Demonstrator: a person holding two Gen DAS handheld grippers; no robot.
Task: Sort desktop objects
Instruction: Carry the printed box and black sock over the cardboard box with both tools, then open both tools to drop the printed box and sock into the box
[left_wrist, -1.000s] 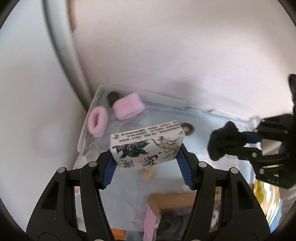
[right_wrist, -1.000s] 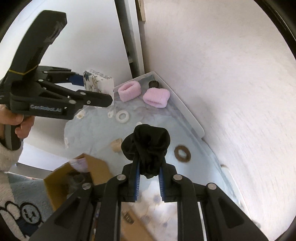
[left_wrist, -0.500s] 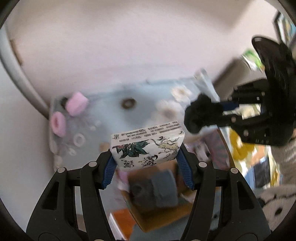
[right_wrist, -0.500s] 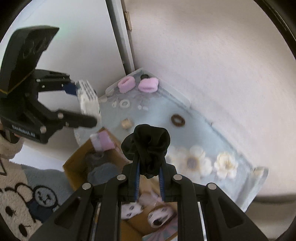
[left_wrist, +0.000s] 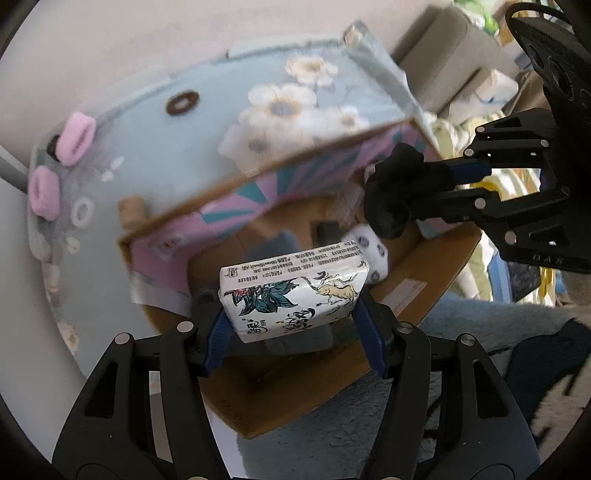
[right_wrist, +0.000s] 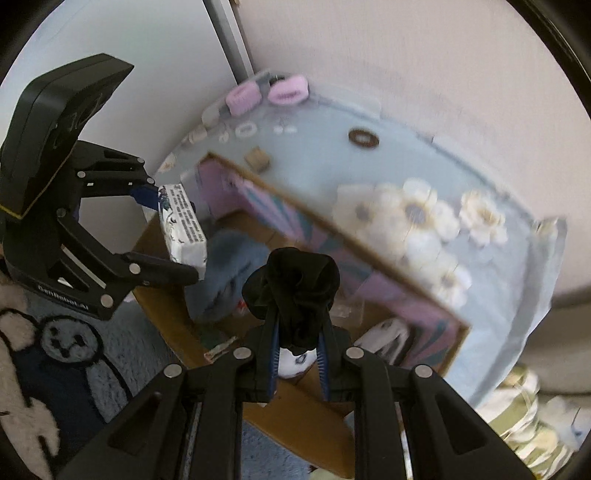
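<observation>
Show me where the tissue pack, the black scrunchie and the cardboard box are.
tissue pack (left_wrist: 291, 295), left wrist view, on its printed front face.
black scrunchie (right_wrist: 295, 280), right wrist view, on its bunched top.
cardboard box (left_wrist: 424, 258), left wrist view, on its brown flap.

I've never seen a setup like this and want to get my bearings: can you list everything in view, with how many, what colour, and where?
Tissue pack: one, white with a dark leaf print, held above the box.
Scrunchie: one, black, held above the box.
Cardboard box: one, brown with a pink and teal flap, open, beside the table.
Table cover: one, pale blue with white flowers, on the table.
Pink hair bands: two, at the table's far corner.
Brown ring: one, on the cover near the wall.
White ring: one, near the pink bands.
Rug: one, blue with a white cartoon figure, on the floor.
Left gripper: black, jaws shut on the tissue pack.
Right gripper: black, jaws shut on the scrunchie.
</observation>
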